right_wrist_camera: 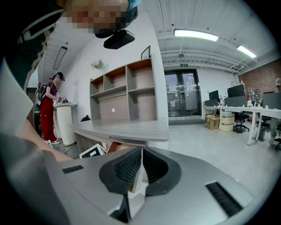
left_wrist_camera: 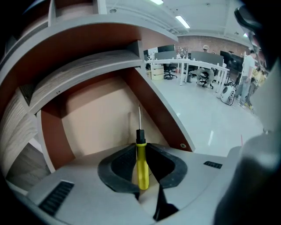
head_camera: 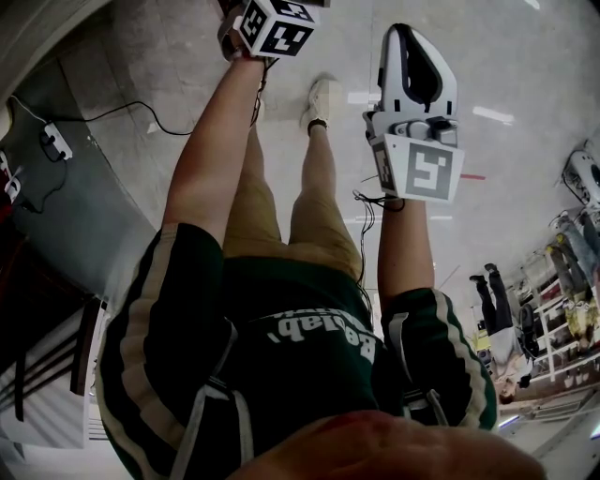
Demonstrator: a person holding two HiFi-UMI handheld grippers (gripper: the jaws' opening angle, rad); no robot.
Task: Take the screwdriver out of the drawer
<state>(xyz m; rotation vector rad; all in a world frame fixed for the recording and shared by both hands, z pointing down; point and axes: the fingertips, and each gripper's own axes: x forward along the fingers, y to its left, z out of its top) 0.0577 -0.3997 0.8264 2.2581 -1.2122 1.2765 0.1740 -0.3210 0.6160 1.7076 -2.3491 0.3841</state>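
Note:
In the left gripper view, a screwdriver with a yellow handle, a black collar and a thin metal shaft stands between the dark pads. My left gripper is shut on the handle, with the shaft pointing away over the open drawer, which has a tan floor and red-brown walls. In the head view only this gripper's marker cube shows, at the top edge. My right gripper is shut with nothing between its pads. It hangs in the air to the right, seen in the head view as the right gripper.
A grey wood desk top curves over the drawer. The same desk and an open shelf unit stand ahead of the right gripper. A person in red stands at the far left. A power strip lies on the floor.

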